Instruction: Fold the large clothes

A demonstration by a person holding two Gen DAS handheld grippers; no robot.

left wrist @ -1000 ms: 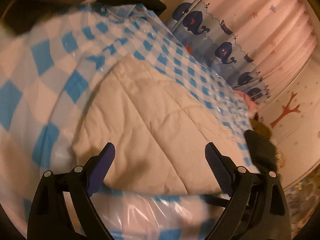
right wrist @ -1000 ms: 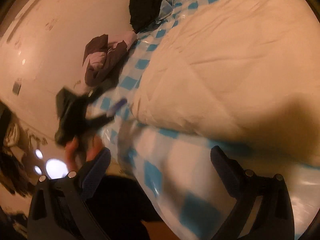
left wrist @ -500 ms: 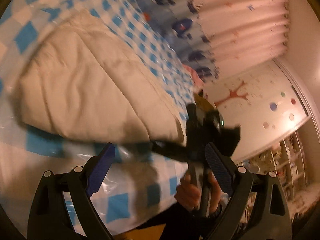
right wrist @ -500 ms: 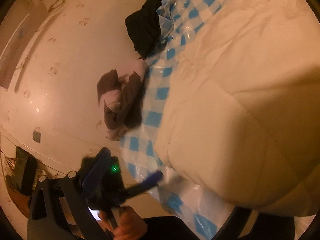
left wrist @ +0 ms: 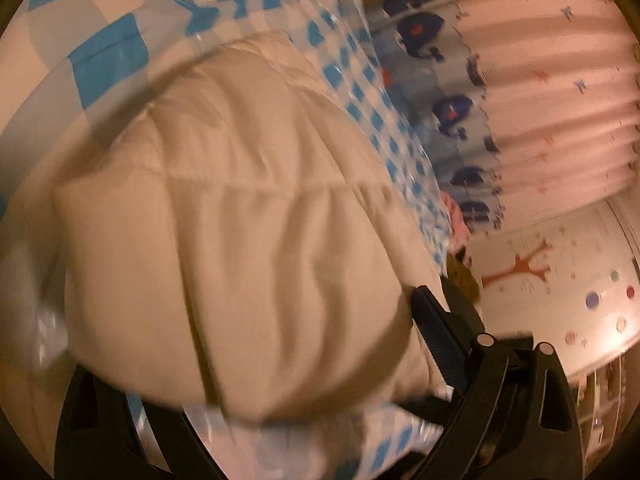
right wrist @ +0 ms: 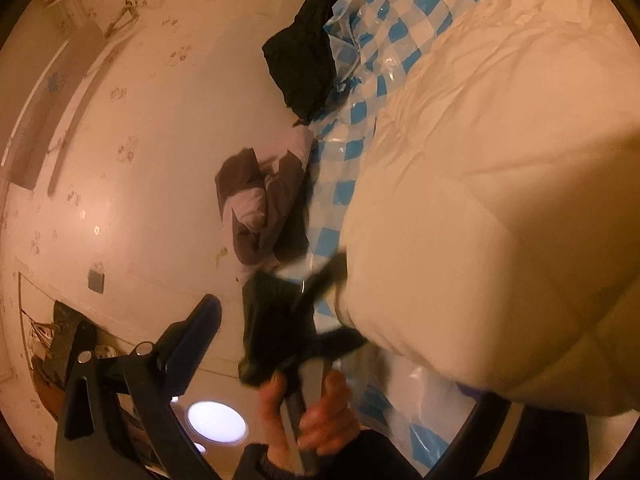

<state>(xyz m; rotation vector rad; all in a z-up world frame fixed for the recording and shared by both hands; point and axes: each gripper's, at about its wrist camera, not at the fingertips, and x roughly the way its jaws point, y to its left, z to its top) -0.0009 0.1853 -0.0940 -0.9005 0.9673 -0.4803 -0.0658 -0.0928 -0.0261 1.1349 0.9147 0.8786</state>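
The cream quilted coat (left wrist: 248,248) lies on the blue-checked plastic sheet (left wrist: 108,56) – its near edge bulges between the fingers of the left hand-held gripper (left wrist: 256,364), spread wide around it. The right hand-held gripper (right wrist: 340,360) is also wide, the coat's corner over its right finger.

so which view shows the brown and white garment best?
Right wrist view. The brown and white garment lies crumpled in plain sight beside the blue checkered cover, unobstructed. The left wrist view shows nothing of it: the cream quilted garment fills most of that frame.
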